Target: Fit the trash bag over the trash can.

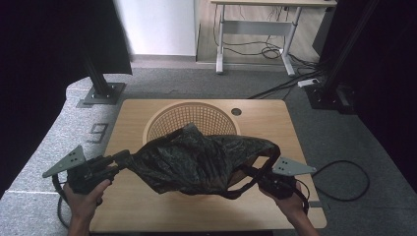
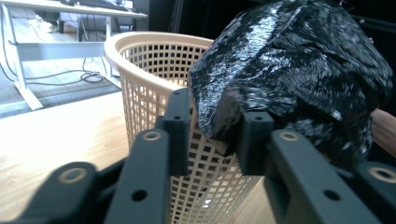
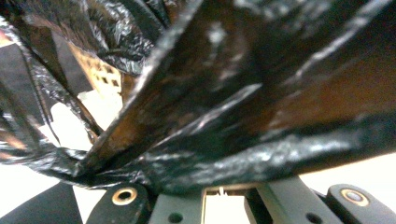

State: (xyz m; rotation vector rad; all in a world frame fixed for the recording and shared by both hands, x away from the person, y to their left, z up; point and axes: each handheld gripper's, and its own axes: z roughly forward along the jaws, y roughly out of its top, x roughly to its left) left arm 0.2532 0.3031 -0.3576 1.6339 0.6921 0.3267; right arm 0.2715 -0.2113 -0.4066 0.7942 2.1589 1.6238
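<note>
Slack is running along the black plastic bag (image 1: 196,160) from your clamping right gripper (image 1: 259,178) leftward, its corner lying between your left gripper (image 1: 120,160)'s parted fingers (image 2: 180,122), beside the basket (image 1: 162,120).

A grey numeral "9" (image 1: 100,132) is marked on the floor beside the table's left edge.

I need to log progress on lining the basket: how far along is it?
Done: the black plastic bag is lifted and spread above the beige mesh basket on the wooden table. In hand: the right gripper pinches one edge; the left gripper has the other edge between loosened jaws. Left: lowering it in and folding the rim over.
</note>
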